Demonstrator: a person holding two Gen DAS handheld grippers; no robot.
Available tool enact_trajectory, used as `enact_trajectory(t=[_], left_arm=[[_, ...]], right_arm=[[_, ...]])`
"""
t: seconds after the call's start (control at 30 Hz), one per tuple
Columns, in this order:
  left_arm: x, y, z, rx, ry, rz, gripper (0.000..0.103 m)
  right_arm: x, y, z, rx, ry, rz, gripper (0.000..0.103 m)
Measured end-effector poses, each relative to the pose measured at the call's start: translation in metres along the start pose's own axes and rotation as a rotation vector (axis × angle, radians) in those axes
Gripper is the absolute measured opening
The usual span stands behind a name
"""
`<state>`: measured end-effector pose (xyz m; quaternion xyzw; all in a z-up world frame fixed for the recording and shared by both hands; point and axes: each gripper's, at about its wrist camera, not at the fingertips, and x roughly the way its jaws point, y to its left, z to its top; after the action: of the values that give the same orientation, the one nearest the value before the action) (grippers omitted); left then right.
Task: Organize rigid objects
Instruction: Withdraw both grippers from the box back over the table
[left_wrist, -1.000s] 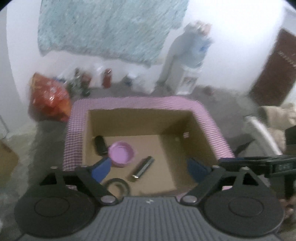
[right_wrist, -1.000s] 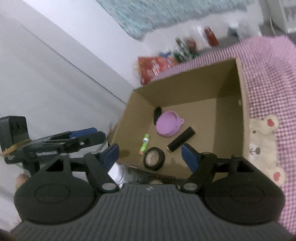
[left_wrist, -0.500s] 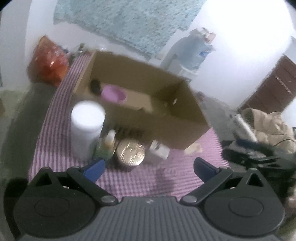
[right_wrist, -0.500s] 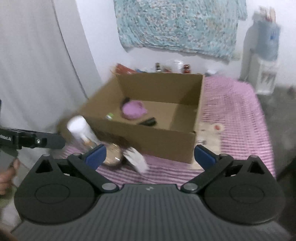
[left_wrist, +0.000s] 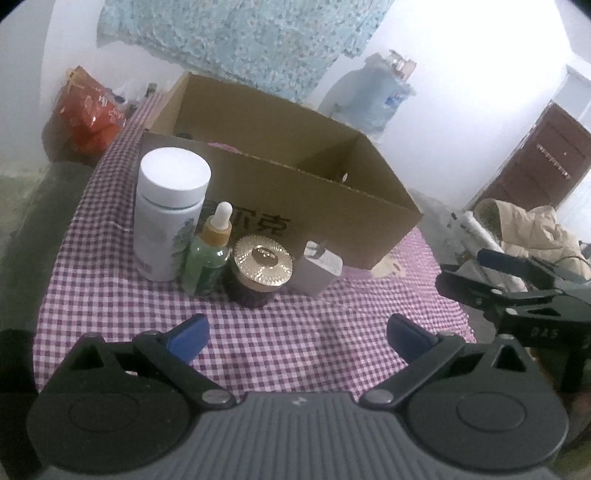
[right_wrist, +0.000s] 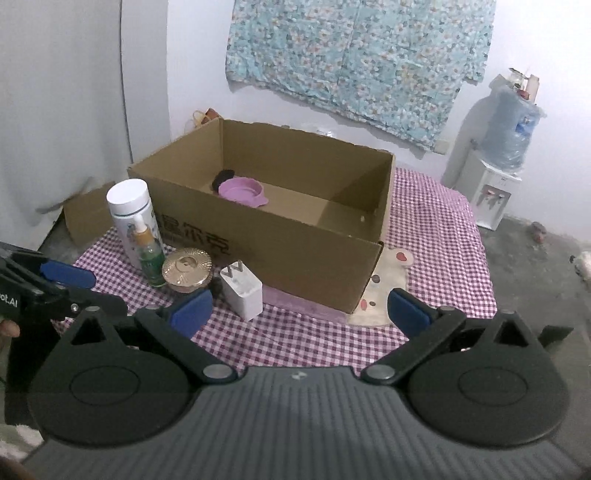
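Note:
An open cardboard box (left_wrist: 295, 199) (right_wrist: 295, 236) stands on a purple checked cloth (left_wrist: 258, 332). Inside it lie a pink bowl (right_wrist: 242, 190) and a black item (right_wrist: 221, 177). In front of the box stand a white bottle (left_wrist: 166, 214) (right_wrist: 131, 214), a green dropper bottle (left_wrist: 208, 254) (right_wrist: 149, 254), a gold-lidded jar (left_wrist: 262, 269) (right_wrist: 186, 269) and a white charger plug (left_wrist: 319, 271) (right_wrist: 242, 291). My left gripper (left_wrist: 297, 334) hangs open just short of the jar. My right gripper (right_wrist: 299, 312) is open too, nothing between its pads, with the plug near its left pad.
A bear-print cloth (right_wrist: 384, 288) pokes out under the box's right front corner. A water dispenser (right_wrist: 495, 162) stands at the back right, a red bag (left_wrist: 88, 110) at the back left. A beige coat (left_wrist: 532, 229) is on the right, a small carton (right_wrist: 88, 218) by the left wall.
Both grippers have drawn back from over the box's inside and sunk to a spot in front of it. The row of bottles, jar and plug has come into view. The right jaws stand wider.

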<state>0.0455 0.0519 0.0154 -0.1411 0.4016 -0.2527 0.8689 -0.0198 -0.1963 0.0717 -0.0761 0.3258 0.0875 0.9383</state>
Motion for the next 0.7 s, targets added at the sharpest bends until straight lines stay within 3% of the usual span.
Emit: enact_trajectory(t=[0.17,0.33,0.43,0.7], left_arm=[[-0.006,-0.005,-0.009,0.068,-0.087,-0.019,0.103],[0.011,-0.037,-0.017,0.273,-0.101,0.095,0.103],[0.028,-0.055,-0.021,0.364,-0.092,0.138,0.103],[0.061,-0.079,-0.029,0.478,-0.146,0.174,0.101]], right_arm=[[-0.009,-0.008,-0.009,0.069,-0.062,0.042,0.101],[-0.003,-0.011,-0.014,0.174,-0.091,0.063,0.101],[0.009,-0.017,-0.016,0.262,-0.092,0.128,0.101],[0.051,-0.021,-0.020,0.314,-0.046,0.218,0.100]])
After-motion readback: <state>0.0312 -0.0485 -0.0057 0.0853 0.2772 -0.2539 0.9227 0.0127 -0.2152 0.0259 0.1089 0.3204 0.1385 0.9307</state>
